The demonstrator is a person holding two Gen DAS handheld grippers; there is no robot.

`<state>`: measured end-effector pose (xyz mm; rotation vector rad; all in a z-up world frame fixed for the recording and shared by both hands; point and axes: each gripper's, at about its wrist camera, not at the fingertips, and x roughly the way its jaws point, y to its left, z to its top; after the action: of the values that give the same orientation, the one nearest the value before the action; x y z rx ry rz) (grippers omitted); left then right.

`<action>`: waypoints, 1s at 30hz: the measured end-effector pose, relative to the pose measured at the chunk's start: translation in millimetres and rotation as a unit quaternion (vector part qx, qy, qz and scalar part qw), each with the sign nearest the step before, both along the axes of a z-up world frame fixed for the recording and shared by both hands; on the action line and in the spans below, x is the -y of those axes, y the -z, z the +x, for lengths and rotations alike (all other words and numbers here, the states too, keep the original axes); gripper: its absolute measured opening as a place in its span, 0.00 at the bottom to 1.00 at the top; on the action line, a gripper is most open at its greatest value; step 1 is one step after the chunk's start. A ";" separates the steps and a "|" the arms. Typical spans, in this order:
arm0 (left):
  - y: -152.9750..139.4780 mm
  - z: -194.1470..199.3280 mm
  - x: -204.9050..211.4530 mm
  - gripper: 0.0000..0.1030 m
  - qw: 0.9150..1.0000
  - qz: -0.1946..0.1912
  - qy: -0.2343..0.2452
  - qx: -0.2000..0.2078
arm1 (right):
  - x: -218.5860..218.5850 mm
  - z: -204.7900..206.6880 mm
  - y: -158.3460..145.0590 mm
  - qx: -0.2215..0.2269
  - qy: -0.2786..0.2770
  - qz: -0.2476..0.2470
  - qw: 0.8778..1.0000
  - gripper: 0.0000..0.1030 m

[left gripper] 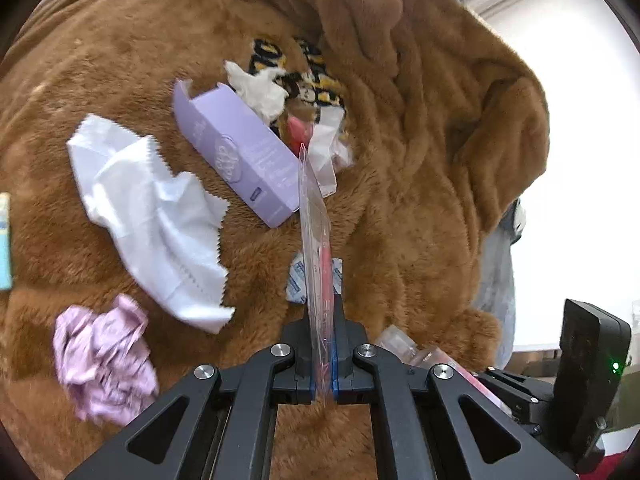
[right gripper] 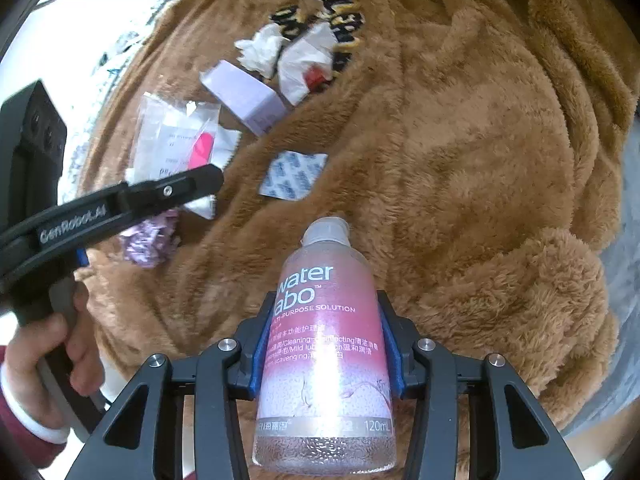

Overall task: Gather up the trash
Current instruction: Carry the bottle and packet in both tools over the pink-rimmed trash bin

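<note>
Pinching a clear plastic packet (left gripper: 316, 248) edge-on, the left gripper (left gripper: 322, 340) has its jaws shut tight on the film, a pink strip showing inside, and the packet stands up toward twelve o'clock over the brown fleece blanket (left gripper: 420, 184). The right gripper (right gripper: 326, 344) grips a pink-labelled solution bottle (right gripper: 326, 344) across its body, cap pointing to twelve o'clock, blue pads pressed on both sides. So both hands are loaded: this looks like the carry-off step, each piece due for a bin that neither view shows. Litter on the fleece waits its turn: a lilac carton (left gripper: 240, 152) at eleven o'clock of the packet, a white torn wrapper (left gripper: 156, 216) at nine, a crumpled pink paper (left gripper: 104, 356) at eight, a blue-printed sachet (right gripper: 294, 174) just behind the left fingers, white tissue (left gripper: 260, 88) beyond. Next call: carry both away without the thin film slipping free.
</note>
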<state>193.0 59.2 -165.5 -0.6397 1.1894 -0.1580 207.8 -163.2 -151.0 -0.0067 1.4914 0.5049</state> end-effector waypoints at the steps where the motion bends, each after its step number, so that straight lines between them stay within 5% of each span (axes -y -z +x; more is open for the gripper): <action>1: -3.1 -4.7 -1.8 0.04 1.000 -0.002 -0.007 0.003 | -3.8 -0.8 -3.0 0.002 -0.007 0.004 1.000 0.44; 9: -28.3 -95.3 -39.1 0.04 0.994 0.020 -0.108 0.019 | -73.2 -33.1 -26.1 0.021 -0.118 0.037 0.992 0.44; 13: -31.7 -169.4 -71.2 0.04 0.979 0.025 -0.203 0.011 | -122.6 -67.6 -34.1 0.022 -0.198 0.060 0.978 0.44; 15: -30.4 -219.5 -88.0 0.04 0.964 0.028 -0.263 0.003 | -155.4 -97.0 -37.2 0.017 -0.252 0.074 0.965 0.44; 19: -21.2 -323.5 -109.7 0.04 0.923 0.043 -0.381 -0.029 | -207.8 -161.9 -38.1 0.004 -0.349 0.095 0.932 0.44; 26: 18.6 -492.2 -108.8 0.04 0.821 0.076 -0.548 -0.140 | -283.8 -299.4 -22.3 -0.035 -0.518 0.101 0.849 0.44; 30: 44.6 -547.4 -102.2 0.04 0.777 0.083 -0.595 -0.187 | -312.0 -364.3 1.8 -0.053 -0.585 0.087 0.804 0.44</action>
<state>-354.4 161.4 -210.1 -1.1888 0.9452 1.1892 -156.5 148.7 -152.8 -0.8143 1.4071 1.6558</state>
